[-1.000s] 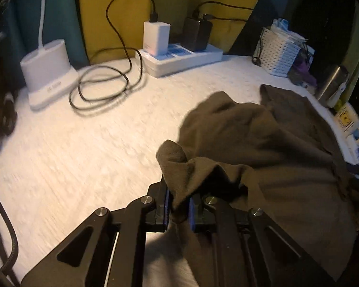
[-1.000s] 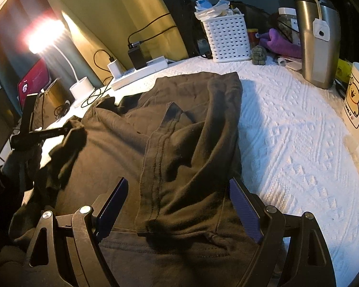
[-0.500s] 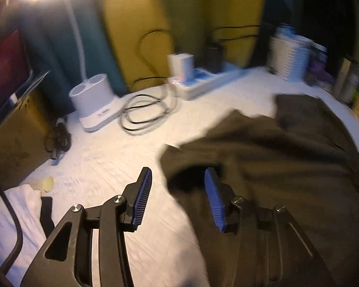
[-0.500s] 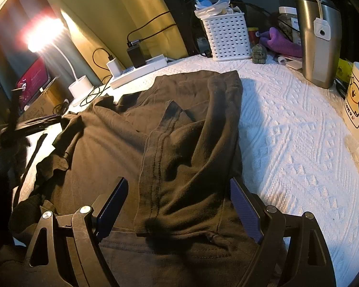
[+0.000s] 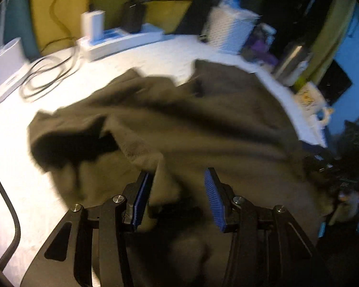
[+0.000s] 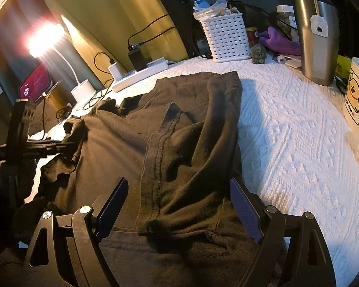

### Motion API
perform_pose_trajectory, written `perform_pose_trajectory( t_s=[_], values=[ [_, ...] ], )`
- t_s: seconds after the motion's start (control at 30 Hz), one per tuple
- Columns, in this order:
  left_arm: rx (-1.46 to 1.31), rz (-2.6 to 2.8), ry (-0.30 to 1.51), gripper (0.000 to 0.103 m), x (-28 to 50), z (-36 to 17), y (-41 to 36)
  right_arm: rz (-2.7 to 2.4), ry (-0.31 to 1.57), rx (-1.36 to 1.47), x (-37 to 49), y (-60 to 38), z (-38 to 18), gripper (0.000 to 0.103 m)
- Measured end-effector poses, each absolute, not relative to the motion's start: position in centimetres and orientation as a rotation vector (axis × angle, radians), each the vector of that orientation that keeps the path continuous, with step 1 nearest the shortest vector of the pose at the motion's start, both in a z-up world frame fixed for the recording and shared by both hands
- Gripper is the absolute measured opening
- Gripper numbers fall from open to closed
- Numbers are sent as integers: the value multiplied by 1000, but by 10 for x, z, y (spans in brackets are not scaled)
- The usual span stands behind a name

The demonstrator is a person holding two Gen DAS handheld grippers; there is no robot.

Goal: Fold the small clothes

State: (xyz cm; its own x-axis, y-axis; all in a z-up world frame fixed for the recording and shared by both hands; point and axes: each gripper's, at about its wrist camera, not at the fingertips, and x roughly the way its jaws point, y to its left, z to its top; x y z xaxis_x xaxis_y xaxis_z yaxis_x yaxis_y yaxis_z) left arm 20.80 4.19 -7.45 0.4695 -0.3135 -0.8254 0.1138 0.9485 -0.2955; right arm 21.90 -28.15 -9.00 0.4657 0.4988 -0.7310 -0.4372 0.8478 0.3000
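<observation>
Dark olive cotton garment lay on white textured surface left of steel tumbler, right side folded inward, left side rumpled. Left gripper fingers parted, empty; right gripper fingers wide, straddling hem. Roughly half done.

The garment is dark olive-brown with darker stitched seams; the tablecloth is white, embossed with diamonds and zigzags; the basket is white with a grid of small holes; the tumbler is brushed silver; the mug is cream with a yellow cartoon bear; the gripper pads are blue on black frames; the curtain is mustard yellow.
</observation>
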Motion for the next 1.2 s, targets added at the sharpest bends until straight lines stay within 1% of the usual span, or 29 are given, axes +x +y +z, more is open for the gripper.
perform_pose_trajectory(
  t_s=[0.2, 0.33, 0.37, 0.43, 0.57, 0.67, 0.9, 1.1, 1.13, 1.17, 1.2],
  values=[
    [-206, -336, 1054, 46, 218, -67, 16, 575, 922, 75, 219, -281, -90, 87],
    [-106, -267, 1009, 46, 185, -46, 21, 575, 920, 77, 218, -281, -90, 87],
    [-91, -243, 1008, 46, 178, -46, 26, 575, 920, 77, 218, -281, -90, 87],
    [-92, -204, 1028, 51, 162, -53, 37, 575, 920, 77, 218, -281, -90, 87],
    [-158, -175, 1108, 51, 132, -81, 49, 571, 921, 72, 218, -280, -90, 87],
    [-210, -219, 1094, 51, 115, -84, 44, 568, 921, 68, 218, -280, -90, 87],
    [-207, -216, 1045, 51, 89, -61, 40, 512, 883, 49, 211, -292, -76, 87],
    [-209, -208, 992, 51, 64, -42, 42, 390, 811, 8, 192, -337, -48, 87],
    [-216, -207, 986, 53, 60, -41, 41, 373, 807, 7, 188, -345, -45, 86],
    [-222, -205, 982, 59, 55, -41, 41, 366, 807, 7, 184, -349, -44, 86],
    [-230, -205, 977, 61, 51, -41, 40, 364, 811, 4, 180, -353, -44, 86]
  ],
)
